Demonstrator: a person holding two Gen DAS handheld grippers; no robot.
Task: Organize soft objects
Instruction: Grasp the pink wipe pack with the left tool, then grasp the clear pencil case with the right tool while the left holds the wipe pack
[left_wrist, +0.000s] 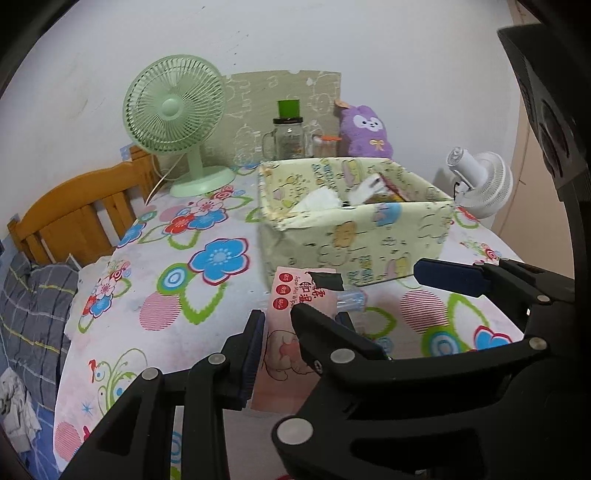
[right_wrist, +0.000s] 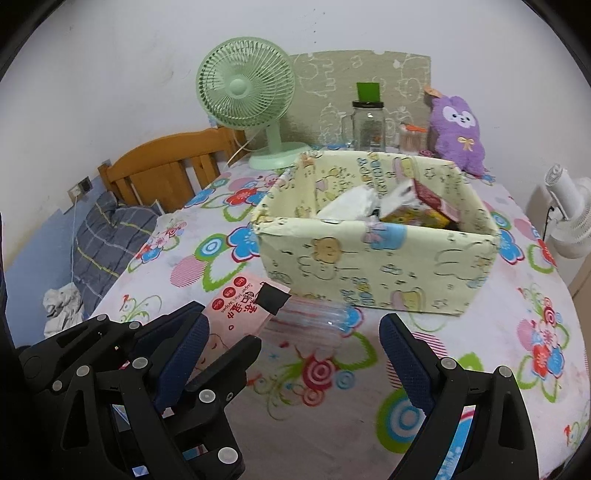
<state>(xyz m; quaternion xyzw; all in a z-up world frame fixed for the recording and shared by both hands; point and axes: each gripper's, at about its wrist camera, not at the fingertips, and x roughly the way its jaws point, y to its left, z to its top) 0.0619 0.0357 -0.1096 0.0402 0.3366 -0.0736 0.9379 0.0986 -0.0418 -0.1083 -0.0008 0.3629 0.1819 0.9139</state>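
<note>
with the left tool (left_wrist: 280, 332) clamped on the pink wipes pack (left_wrist: 291, 295) just before the fabric box (right_wrist: 369, 258) on the bench and the right tool (right_wrist: 314, 339) spread apart and empty, i'd carry it clear over the near wall before letting go.

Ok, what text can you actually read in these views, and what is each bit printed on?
"Super Mini Wipes": flat pink wipes pack in the left gripper.
Large red Chinese characters and red round labels on that pack: too blurred to read.
Blue lettering on the pale yellow cartoon-print storage box: unreadable.
</note>
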